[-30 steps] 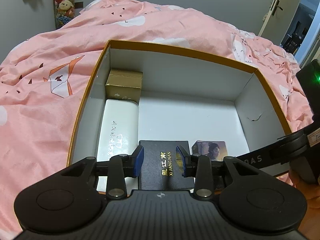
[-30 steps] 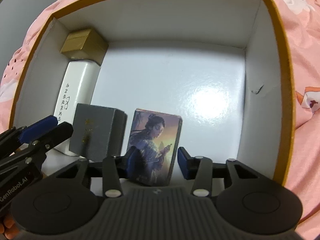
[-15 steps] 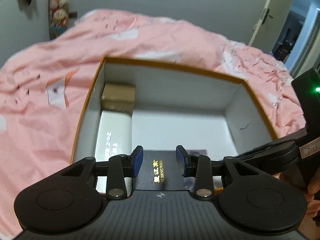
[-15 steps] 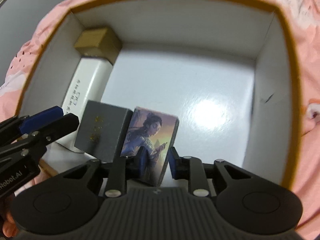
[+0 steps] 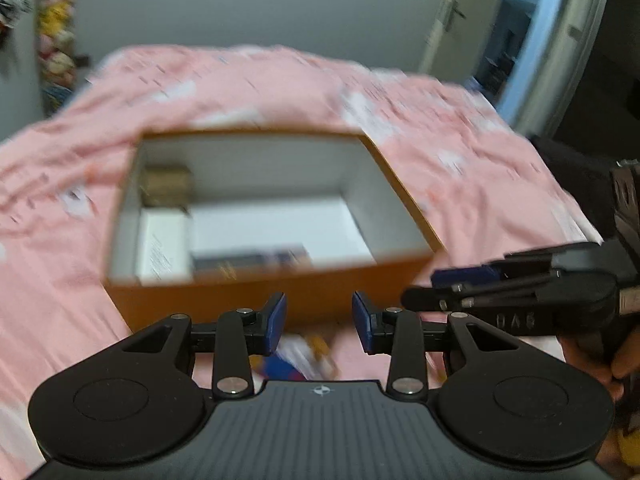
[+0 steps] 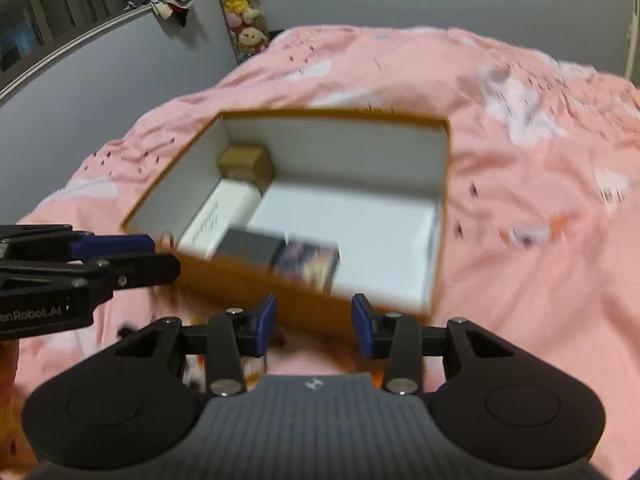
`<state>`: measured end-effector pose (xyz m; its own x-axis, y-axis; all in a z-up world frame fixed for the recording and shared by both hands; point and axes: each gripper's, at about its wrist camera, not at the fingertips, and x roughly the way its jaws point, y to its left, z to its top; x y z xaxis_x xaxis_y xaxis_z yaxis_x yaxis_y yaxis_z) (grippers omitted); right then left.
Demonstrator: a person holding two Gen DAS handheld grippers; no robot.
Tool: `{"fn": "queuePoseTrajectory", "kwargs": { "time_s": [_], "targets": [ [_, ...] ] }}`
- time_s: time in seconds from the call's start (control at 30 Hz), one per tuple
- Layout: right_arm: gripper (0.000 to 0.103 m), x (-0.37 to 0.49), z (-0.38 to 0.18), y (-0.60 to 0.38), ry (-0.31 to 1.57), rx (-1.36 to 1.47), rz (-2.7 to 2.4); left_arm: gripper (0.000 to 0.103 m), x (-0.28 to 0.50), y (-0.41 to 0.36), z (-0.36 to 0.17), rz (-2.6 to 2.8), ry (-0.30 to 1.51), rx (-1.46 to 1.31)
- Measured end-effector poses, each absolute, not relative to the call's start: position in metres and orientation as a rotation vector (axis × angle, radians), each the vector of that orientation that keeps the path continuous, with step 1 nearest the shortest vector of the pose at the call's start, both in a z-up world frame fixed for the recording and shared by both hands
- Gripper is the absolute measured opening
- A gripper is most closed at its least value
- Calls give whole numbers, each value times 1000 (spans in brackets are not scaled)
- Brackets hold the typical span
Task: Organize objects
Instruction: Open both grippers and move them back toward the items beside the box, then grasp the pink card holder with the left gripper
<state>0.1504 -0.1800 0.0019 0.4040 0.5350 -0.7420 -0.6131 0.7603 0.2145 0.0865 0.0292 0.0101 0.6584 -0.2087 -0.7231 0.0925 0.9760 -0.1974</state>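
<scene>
From your left wrist view, the orange box (image 5: pixel 272 292) sits on the bed (image 5: pixel 460 160) ahead of your left gripper (image 5: pixel 319 322), whose jaws stand partly open, holding nothing; something colourful lies blurred below them. From your right wrist view, the right gripper (image 6: pixel 314 330) has just been opening, empty; the picture box (image 6: pixel 308 262) stands at the box's near wall beside the grey box (image 6: pixel 250 246).

I see the orange box (image 6: pixel 256 284) lying open on the pink bedding, white inside. Along its left wall a small gold box (image 6: pixel 247 164) sits in the far corner, with a long white case (image 6: pixel 224 216) lying just in front of it. Against the near wall a dark grey box (image 6: pixel 250 246) stands touching a card box with a painted figure (image 6: pixel 310 262).
</scene>
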Motion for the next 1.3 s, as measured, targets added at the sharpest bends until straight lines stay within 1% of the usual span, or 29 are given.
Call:
{"fn": "queuePoseTrajectory", "kwargs": {
  "time_s": [0.13, 0.3, 0.5, 0.57, 0.77, 0.8, 0.83, 0.87, 0.9, 0.93, 0.97, 1.03, 1.17, 1.3],
  "targets": [
    [43, 122, -15, -206, 969, -51, 727, 43, 68, 9, -9, -197, 915, -101],
    [43, 95, -48, -215, 1107, -21, 751, 43, 59, -5, -37, -203, 1027, -110],
    [45, 96, -85, -219, 1192, 25, 719, 43, 54, 0, -56, -171, 1088, -210],
    [51, 100, -92, -217, 1199, 47, 721, 43, 53, -2, -54, -170, 1083, -210],
    [56, 114, -108, -210, 1224, 105, 742, 43, 52, -3, -53, -168, 1072, -223],
    [56, 114, -109, -208, 1228, 107, 747, 43, 52, -2, -53, -169, 1075, -232],
    [50, 112, -108, -207, 1230, 94, 752, 43, 52, -1, -54, -166, 1078, -244],
    [42, 110, -107, -206, 1224, 78, 753, 43, 51, 1, -54, -164, 1079, -259],
    [40, 106, -104, -205, 1214, 69, 767, 46, 51, 2, -54, -162, 1080, -274],
    [36, 102, -100, -205, 1203, 60, 787, 50, 50, 5, -55, -161, 1081, -296],
    [33, 98, -96, -205, 1192, 46, 811, 51, 49, 7, -55, -163, 1081, -321],
    [30, 90, -90, -202, 1169, 12, 860, 55, 48, 13, -56, -164, 1087, -386],
    [28, 77, -86, -195, 1167, -47, 956, 57, 47, 23, -63, -143, 1131, -515],
    [28, 71, -86, -191, 1170, -76, 991, 57, 51, 28, -73, -99, 1178, -582]
  ]
}}
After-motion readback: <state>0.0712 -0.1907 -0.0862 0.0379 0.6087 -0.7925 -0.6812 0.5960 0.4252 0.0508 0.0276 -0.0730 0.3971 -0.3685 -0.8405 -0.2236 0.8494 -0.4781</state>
